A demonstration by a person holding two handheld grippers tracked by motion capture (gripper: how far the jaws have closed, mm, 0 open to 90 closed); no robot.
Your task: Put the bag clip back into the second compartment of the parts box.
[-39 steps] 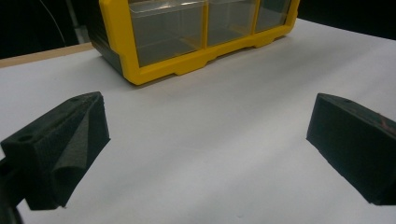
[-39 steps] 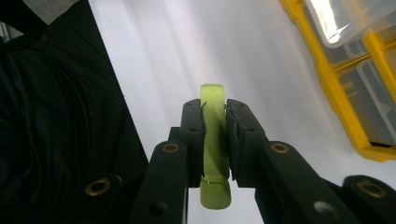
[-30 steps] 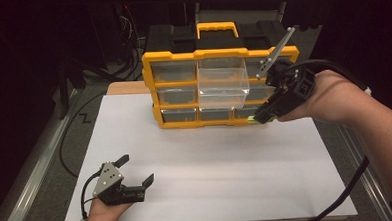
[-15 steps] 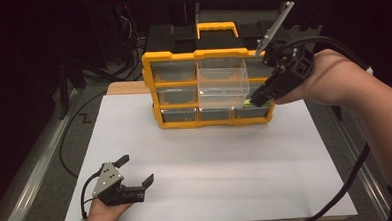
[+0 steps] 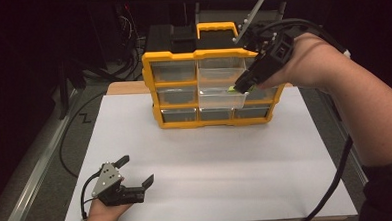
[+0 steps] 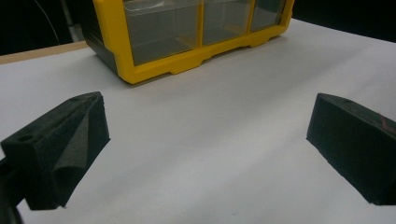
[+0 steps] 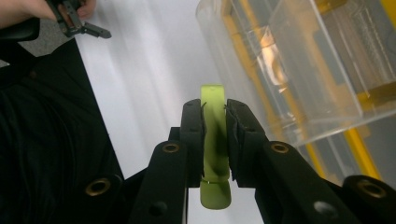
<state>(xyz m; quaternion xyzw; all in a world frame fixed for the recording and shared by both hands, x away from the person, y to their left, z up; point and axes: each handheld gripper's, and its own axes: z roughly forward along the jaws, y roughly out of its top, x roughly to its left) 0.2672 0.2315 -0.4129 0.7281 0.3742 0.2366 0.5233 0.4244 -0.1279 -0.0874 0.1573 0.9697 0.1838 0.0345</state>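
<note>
A yellow organizer (image 5: 210, 87) with clear drawers stands at the back of the white sheet; its lower row (image 6: 187, 28) fills the top of the left gripper view. One clear drawer (image 5: 222, 95) in the middle row is pulled out, and it looms large (image 7: 299, 70) in the right gripper view. My right gripper (image 5: 240, 87) hovers at that drawer's right front corner, shut on a flat lime-green piece (image 7: 215, 140). My left gripper (image 5: 135, 174) rests near the sheet's front left, open, with bare sheet between its fingertips (image 6: 74, 140).
The white sheet (image 5: 221, 159) covers the table from the organizer to the front edge. Black cables (image 5: 337, 174) trail from the right gripper along the sheet's right side. A metal rail (image 5: 36, 167) runs down the left.
My right gripper has risen and shifted left with the green piece, from the organizer's lower right up to the open drawer. The left gripper has stayed put.
</note>
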